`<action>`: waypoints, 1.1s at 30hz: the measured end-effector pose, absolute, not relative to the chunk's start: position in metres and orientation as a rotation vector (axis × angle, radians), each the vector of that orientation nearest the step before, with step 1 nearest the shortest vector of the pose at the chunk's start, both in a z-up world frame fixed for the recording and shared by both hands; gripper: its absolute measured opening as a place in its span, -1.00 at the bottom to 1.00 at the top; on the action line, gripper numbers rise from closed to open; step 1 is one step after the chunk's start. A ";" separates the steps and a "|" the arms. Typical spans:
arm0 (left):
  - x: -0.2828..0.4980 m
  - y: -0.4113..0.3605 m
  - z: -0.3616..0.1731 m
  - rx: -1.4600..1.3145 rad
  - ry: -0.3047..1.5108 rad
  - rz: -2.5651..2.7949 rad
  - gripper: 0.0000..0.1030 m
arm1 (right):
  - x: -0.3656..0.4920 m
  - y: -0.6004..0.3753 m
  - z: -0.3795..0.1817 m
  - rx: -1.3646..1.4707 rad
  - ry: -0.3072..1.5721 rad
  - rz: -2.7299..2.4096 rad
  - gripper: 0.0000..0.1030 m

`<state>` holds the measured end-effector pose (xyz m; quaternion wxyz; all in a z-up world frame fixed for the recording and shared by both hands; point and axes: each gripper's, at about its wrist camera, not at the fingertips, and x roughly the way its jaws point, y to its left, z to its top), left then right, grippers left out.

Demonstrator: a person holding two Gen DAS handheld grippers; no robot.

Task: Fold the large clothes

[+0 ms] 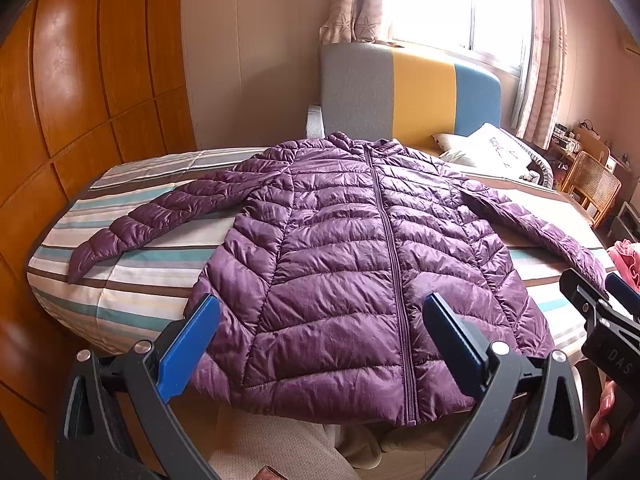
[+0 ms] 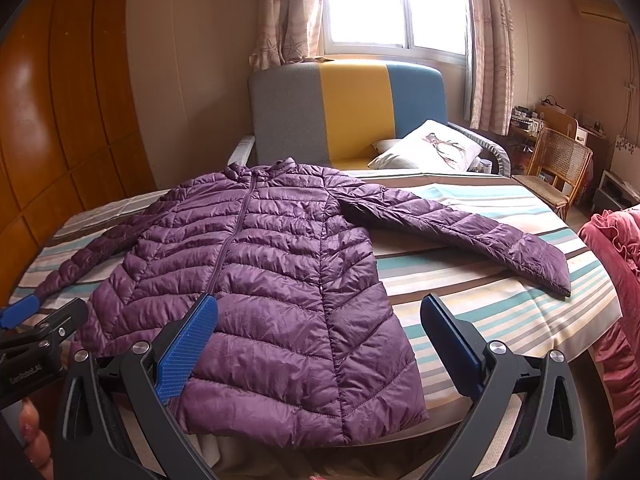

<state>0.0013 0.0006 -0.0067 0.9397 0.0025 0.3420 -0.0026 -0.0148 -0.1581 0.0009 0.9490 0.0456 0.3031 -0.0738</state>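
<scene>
A purple quilted puffer jacket (image 1: pixel 360 248) lies flat and zipped, front up, on a striped bed (image 1: pixel 132 280), both sleeves spread out to the sides. It also shows in the right wrist view (image 2: pixel 260 272). My left gripper (image 1: pixel 320 336) is open and empty, hovering just above the jacket's hem near the zipper. My right gripper (image 2: pixel 318 336) is open and empty above the hem's right part. Each gripper shows at the edge of the other's view: the right gripper (image 1: pixel 600 300) and the left gripper (image 2: pixel 24 312).
A grey, yellow and blue headboard (image 2: pixel 352 112) and a white pillow (image 2: pixel 428 148) are at the far end. A wooden wardrobe (image 1: pixel 80 100) stands on the left. A rattan chair (image 2: pixel 556 168) and red fabric (image 2: pixel 616 280) are on the right.
</scene>
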 end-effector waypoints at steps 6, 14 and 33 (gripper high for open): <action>0.002 0.000 -0.006 0.005 0.697 -0.005 0.96 | -0.014 -0.158 0.001 0.089 0.614 -0.151 0.94; 0.002 0.001 -0.006 0.003 0.697 -0.005 0.96 | -0.014 -0.155 0.002 0.086 0.612 -0.149 0.94; 0.001 0.001 -0.006 0.003 0.700 -0.004 0.96 | -0.015 -0.155 0.003 0.084 0.611 -0.147 0.94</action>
